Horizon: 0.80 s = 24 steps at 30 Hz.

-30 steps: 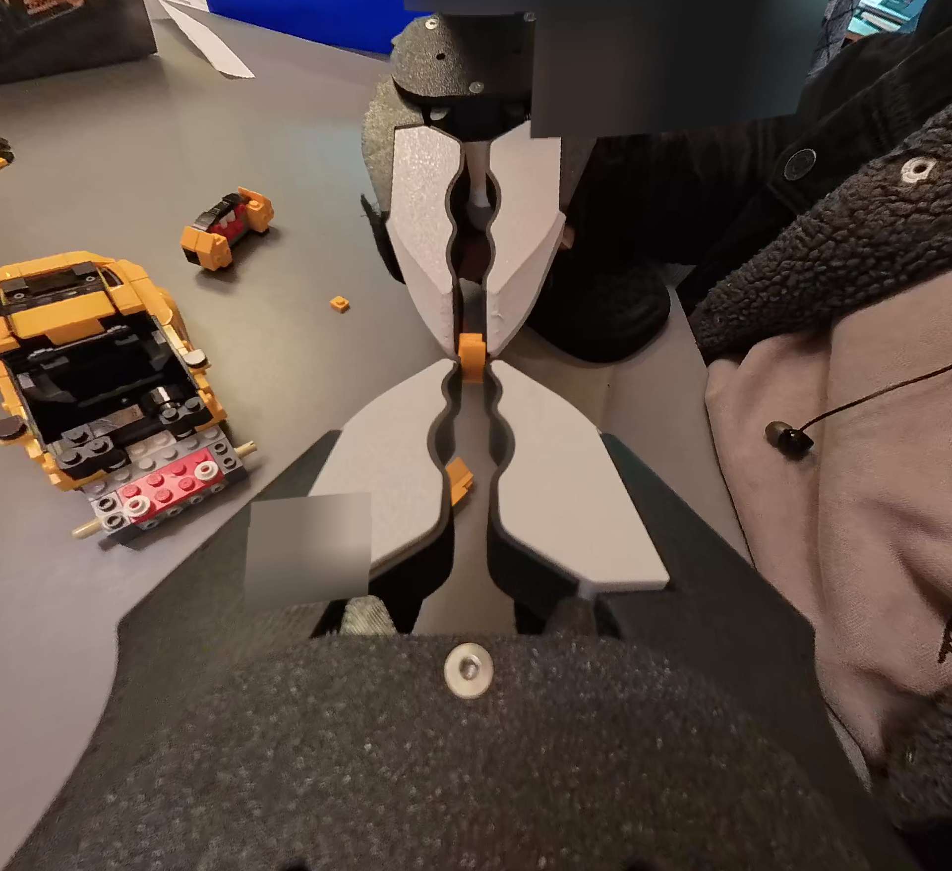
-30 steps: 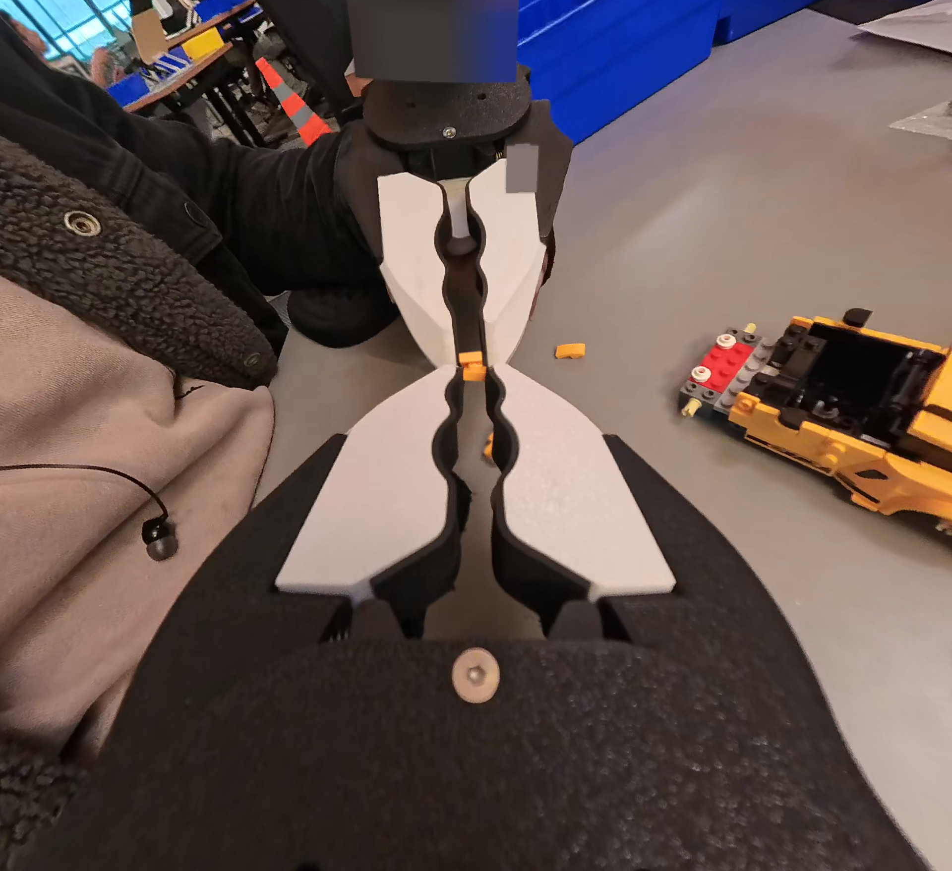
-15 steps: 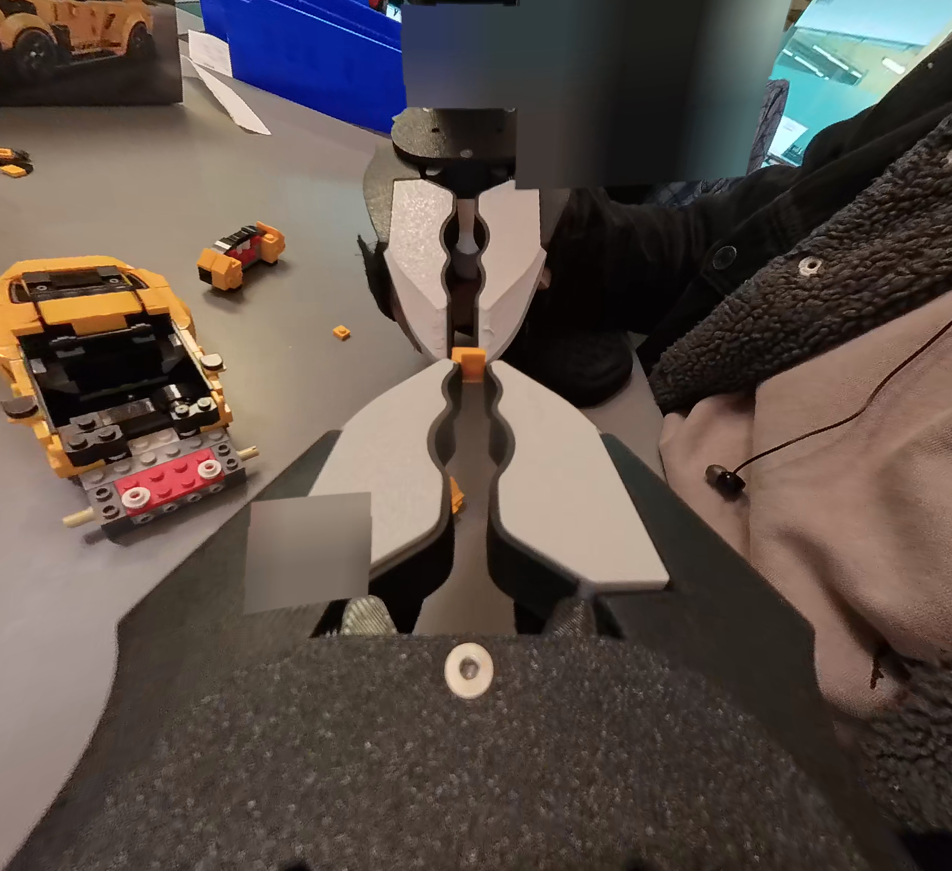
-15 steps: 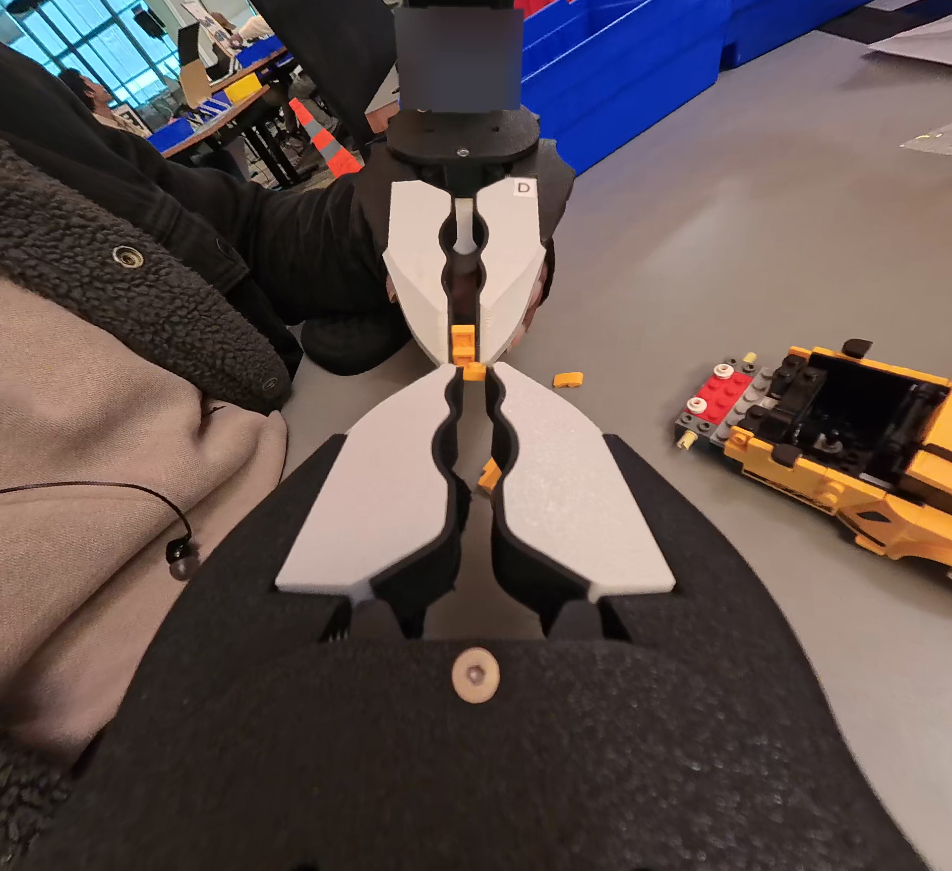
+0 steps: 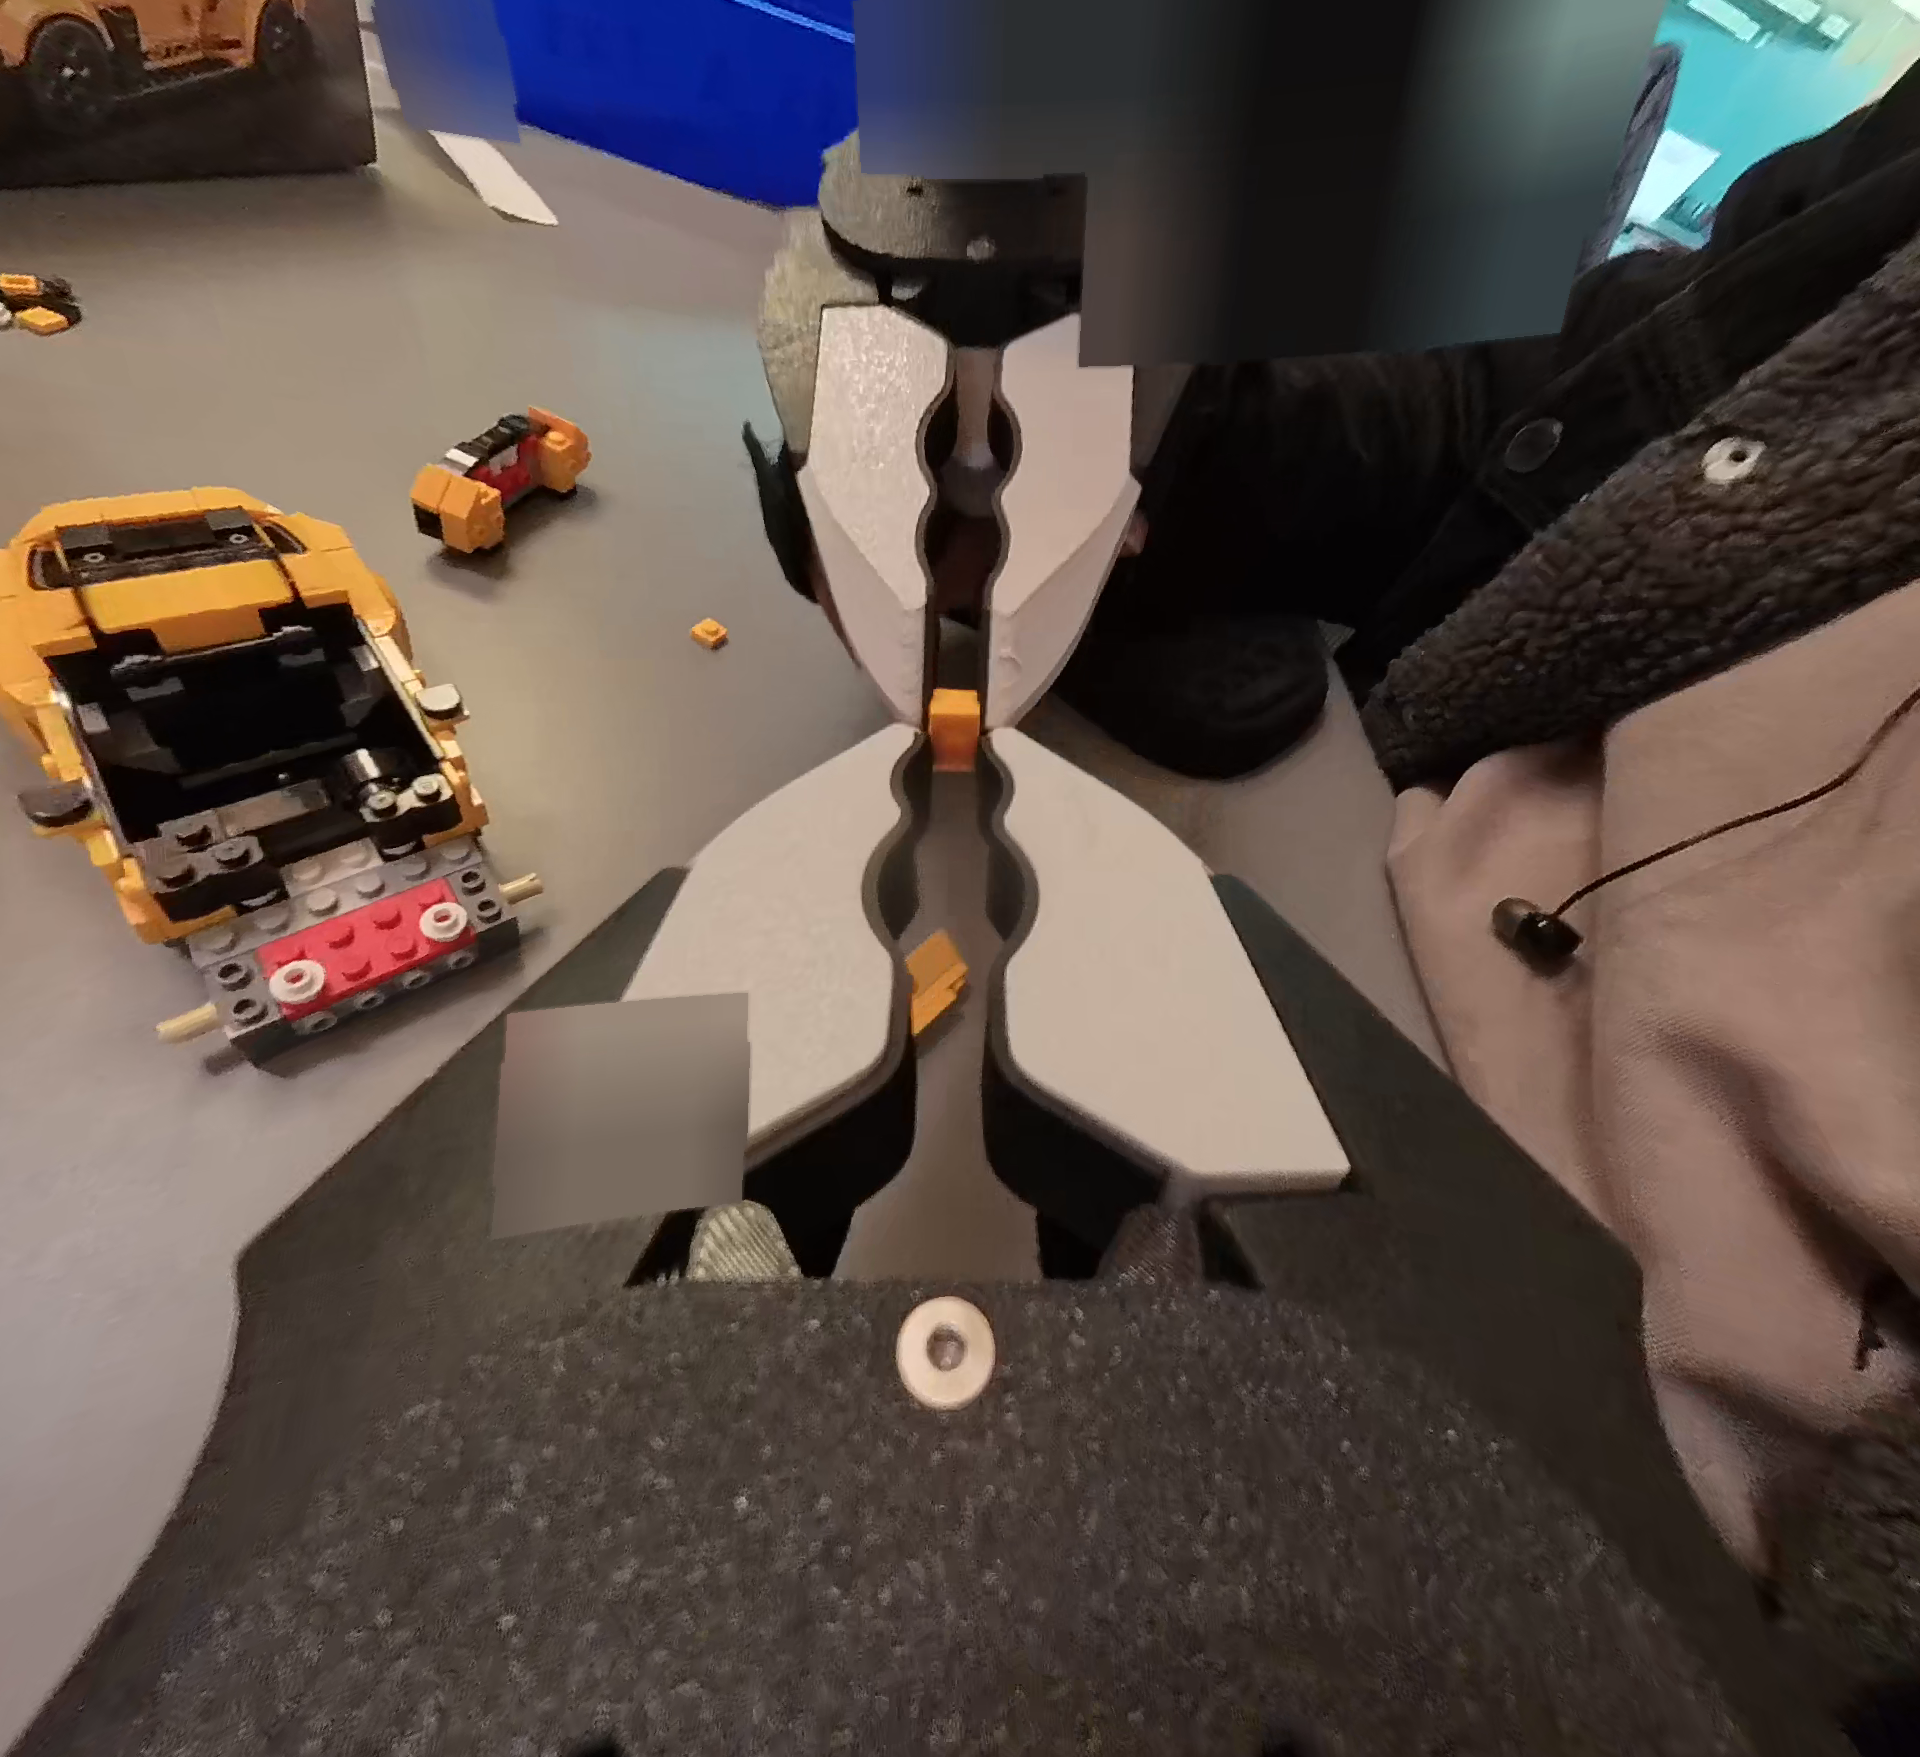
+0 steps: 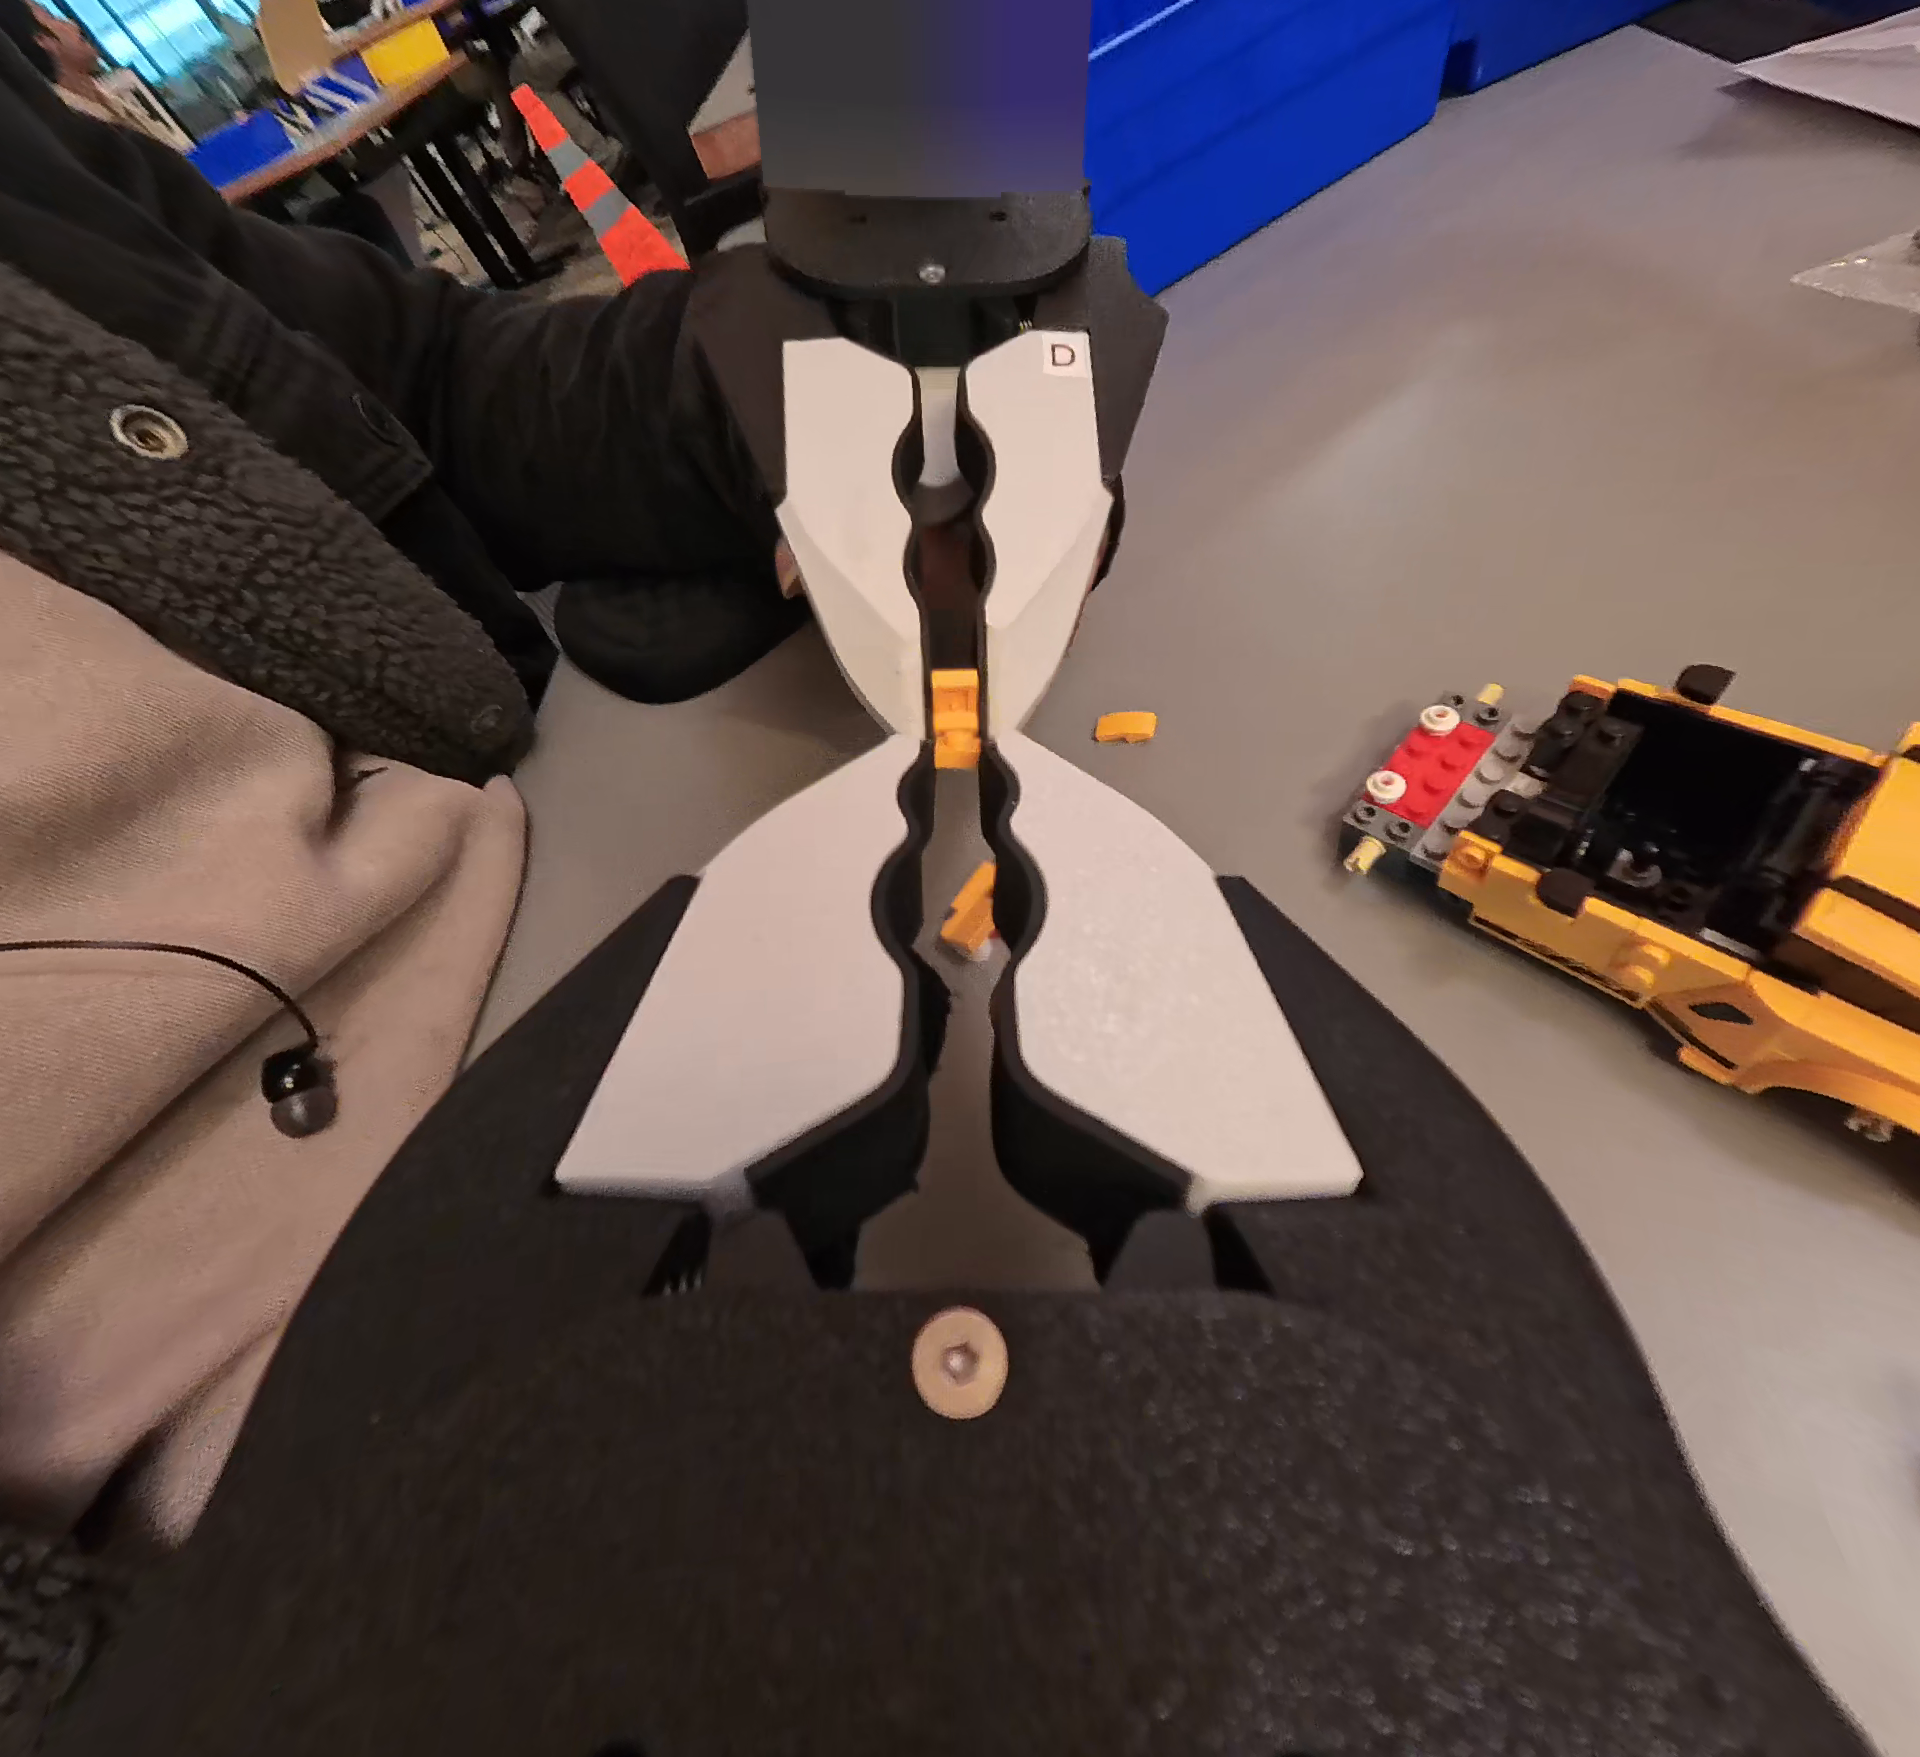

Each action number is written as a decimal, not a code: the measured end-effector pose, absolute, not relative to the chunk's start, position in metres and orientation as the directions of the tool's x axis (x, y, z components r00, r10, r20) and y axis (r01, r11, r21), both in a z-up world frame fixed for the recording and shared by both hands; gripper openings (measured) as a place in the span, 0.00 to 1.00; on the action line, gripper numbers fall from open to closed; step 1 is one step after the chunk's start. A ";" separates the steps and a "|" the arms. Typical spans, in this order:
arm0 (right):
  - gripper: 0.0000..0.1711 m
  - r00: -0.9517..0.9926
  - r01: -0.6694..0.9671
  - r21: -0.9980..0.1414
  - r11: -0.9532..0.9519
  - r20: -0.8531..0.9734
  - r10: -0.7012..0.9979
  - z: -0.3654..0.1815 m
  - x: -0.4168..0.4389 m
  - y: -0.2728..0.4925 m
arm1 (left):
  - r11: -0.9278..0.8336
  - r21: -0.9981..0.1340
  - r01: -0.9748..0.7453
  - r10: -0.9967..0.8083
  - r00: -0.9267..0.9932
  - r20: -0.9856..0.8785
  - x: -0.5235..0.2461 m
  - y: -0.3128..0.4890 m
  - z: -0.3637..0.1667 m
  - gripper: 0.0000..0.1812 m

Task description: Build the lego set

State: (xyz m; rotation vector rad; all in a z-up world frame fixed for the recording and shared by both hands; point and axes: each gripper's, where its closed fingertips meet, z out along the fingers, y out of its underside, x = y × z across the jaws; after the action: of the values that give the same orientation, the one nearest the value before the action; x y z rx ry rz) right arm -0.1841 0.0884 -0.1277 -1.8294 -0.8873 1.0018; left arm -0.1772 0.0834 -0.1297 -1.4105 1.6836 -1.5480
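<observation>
The 2 grippers meet tip to tip above the counter (image 5: 623, 419), just in front of the person's jacket. In the left wrist view, the left gripper (image 5: 951, 751) has its jaws clamped on a small orange brick (image 5: 952, 728), and the right gripper (image 5: 961, 710), pointing back at it from the far side, closes on the same spot. In the right wrist view, the right gripper (image 6: 956, 757) is pinched on an orange piece (image 6: 957, 751), with a second orange piece (image 6: 954, 697) sitting directly beyond it between the tips of the left gripper (image 6: 953, 705). The 2 pieces touch end to end along the line both grippers share; whether they are fully pressed together cannot be told.

That shared line is what the next move depends on: the pieces lie straight ahead of each pair of jaws, so a push along it would probably seat them, while any sideways tilt could pop a piece loose.

A loose orange part (image 5: 933, 978) lies on the counter under the left gripper. The half-built yellow car (image 5: 239, 751) sits well to the left gripper's side, nearer that hand, and a small black and orange subassembly (image 5: 499, 481) rests beyond it.
</observation>
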 end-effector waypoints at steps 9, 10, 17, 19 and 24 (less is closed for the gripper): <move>0.05 0.425 0.392 -0.863 -0.320 -0.138 0.895 -0.134 -0.181 0.080 | -0.065 -0.931 -0.358 -0.893 -0.397 0.215 -0.174 0.075 -0.135 0.04; 0.05 0.421 0.413 -0.857 -0.307 -0.120 0.899 -0.133 -0.180 0.080 | -0.067 -0.934 -0.352 -0.891 -0.400 0.215 -0.174 0.075 -0.134 0.04; 0.05 0.410 0.448 -0.846 -0.288 -0.091 0.908 -0.131 -0.179 0.074 | -0.064 -0.943 -0.328 -0.891 -0.406 0.201 -0.173 0.071 -0.132 0.04; 0.05 0.413 0.438 -0.851 -0.290 -0.097 0.906 -0.132 -0.179 0.073 | -0.063 -0.943 -0.327 -0.890 -0.409 0.202 -0.173 0.070 -0.132 0.04; 0.05 0.409 0.481 -0.832 -0.278 -0.067 0.910 -0.135 -0.179 0.072 | -0.092 -0.932 -0.352 -0.877 -0.414 0.243 -0.173 0.068 -0.134 0.04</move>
State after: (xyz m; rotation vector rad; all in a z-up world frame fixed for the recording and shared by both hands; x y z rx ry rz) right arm -0.1790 0.0715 -0.1351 -1.9093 -1.1866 0.7185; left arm -0.1726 0.0680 -0.1345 -1.3354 1.7301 -1.5238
